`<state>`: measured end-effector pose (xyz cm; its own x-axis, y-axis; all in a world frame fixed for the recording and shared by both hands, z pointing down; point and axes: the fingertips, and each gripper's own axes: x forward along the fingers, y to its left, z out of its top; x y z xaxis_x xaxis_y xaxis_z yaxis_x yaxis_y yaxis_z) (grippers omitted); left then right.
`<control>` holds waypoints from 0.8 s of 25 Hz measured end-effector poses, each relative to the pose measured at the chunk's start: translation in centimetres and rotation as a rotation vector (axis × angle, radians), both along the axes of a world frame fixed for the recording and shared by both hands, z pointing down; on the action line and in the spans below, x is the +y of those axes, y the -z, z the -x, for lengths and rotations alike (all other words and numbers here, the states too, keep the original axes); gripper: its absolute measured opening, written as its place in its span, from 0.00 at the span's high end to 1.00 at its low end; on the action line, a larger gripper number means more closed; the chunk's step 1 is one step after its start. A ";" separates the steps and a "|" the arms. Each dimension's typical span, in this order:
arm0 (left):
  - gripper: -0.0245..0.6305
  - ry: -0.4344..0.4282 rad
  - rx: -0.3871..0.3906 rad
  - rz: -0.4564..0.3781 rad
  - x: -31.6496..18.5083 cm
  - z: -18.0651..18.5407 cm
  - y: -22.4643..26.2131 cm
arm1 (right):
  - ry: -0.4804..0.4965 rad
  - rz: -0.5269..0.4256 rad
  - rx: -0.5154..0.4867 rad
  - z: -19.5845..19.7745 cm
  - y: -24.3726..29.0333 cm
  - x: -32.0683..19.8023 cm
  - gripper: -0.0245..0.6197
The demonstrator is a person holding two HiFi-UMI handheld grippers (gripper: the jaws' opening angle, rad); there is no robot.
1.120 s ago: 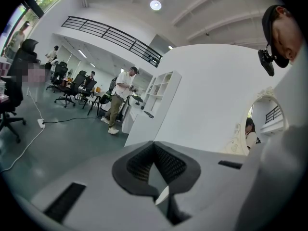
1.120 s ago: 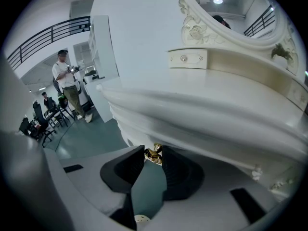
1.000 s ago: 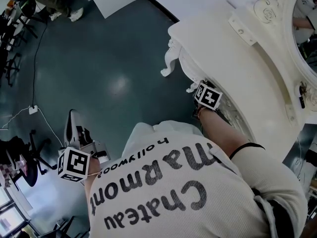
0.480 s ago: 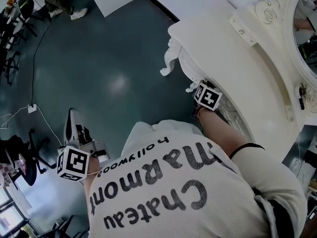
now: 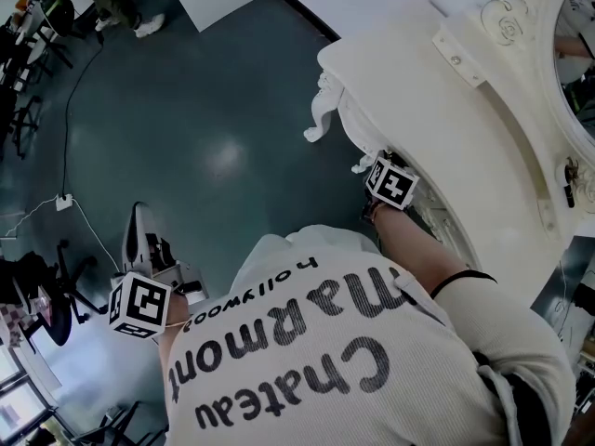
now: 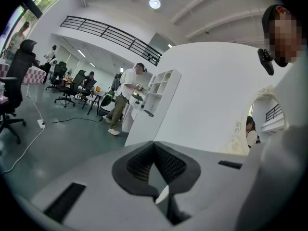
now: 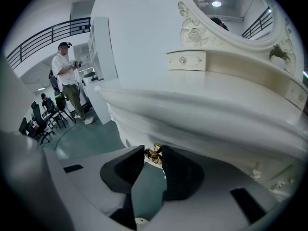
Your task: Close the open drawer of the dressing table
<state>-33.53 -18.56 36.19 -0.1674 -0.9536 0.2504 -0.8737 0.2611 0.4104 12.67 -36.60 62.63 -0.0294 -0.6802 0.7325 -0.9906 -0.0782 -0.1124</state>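
The right tongs (image 7: 153, 148) sit clamped on the gold handle (image 7: 153, 155) of the drawer (image 7: 183, 141), 1 pad against each side of it; the grip looks meant to steer the drawer front by its only projecting part rather than by shoving the carved face. The handle lies tucked just under the overhanging top of the dressing table (image 5: 446, 128), which is why the tongs come in low and angled downward beneath that lip; the person's right arm (image 5: 418, 249) reaches forward from the body to the bench's front edge. How far the drawer stands out cannot be told from these views; from the right gripper view its face appears close to the surrounding mouldings, so the closing push seems near its end or finished. The left tongs (image 6: 153, 142) are together at the tips with nothing between them; they hang idle at the person's left side over the dark floor (image 5: 214, 137), well apart from the bench, since 1 hand is enough for this job. Above the bench top rises the oval mirror (image 7: 231, 8) in its ornate frame.
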 end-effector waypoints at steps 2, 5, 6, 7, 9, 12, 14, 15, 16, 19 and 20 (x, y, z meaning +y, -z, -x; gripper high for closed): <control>0.95 -0.001 -0.002 0.009 0.2 0.2 -0.1 | 0.002 -0.004 -0.004 0.1 0.1 0.0 0.76; 0.95 -0.004 0.006 0.026 0.7 0.2 -0.7 | -0.009 -0.001 -0.025 0.0 0.0 -0.1 0.75; 0.95 -0.007 0.010 0.031 0.8 0.1 -0.9 | -0.018 0.000 -0.037 0.0 0.1 0.0 0.75; 0.95 -0.011 0.013 0.036 0.9 0.1 -1.1 | -0.031 0.000 -0.053 -0.1 0.1 0.0 0.75; 0.95 -0.023 0.016 0.045 1.0 0.0 -1.4 | -0.063 0.005 -0.093 -0.2 0.0 0.3 0.75; 0.95 -0.048 0.017 0.052 0.9 -0.3 -1.6 | -0.100 0.042 -0.160 0.0 -0.6 1.3 0.74; 0.95 -0.067 0.015 0.056 1.0 -0.4 -1.7 | -0.117 0.066 -0.192 0.3 -1.0 2.5 0.74; 0.95 -0.076 0.014 0.057 1.1 -0.3 -1.8 | -0.121 0.077 -0.202 0.6 -1.1 3.2 0.74; 0.95 -0.084 0.014 0.057 1.2 -0.1 -1.8 | -0.124 0.088 -0.212 1.1 -1.2 3.8 0.75; 0.95 -0.110 0.015 0.062 1.5 0.6 -1.9 | -0.133 0.108 -0.273 3.5 -0.7 5.7 0.79; 0.95 -0.121 0.015 0.064 1.7 0.8 -1.9 | -0.128 0.105 -0.295 4.5 -0.4 6.1 0.81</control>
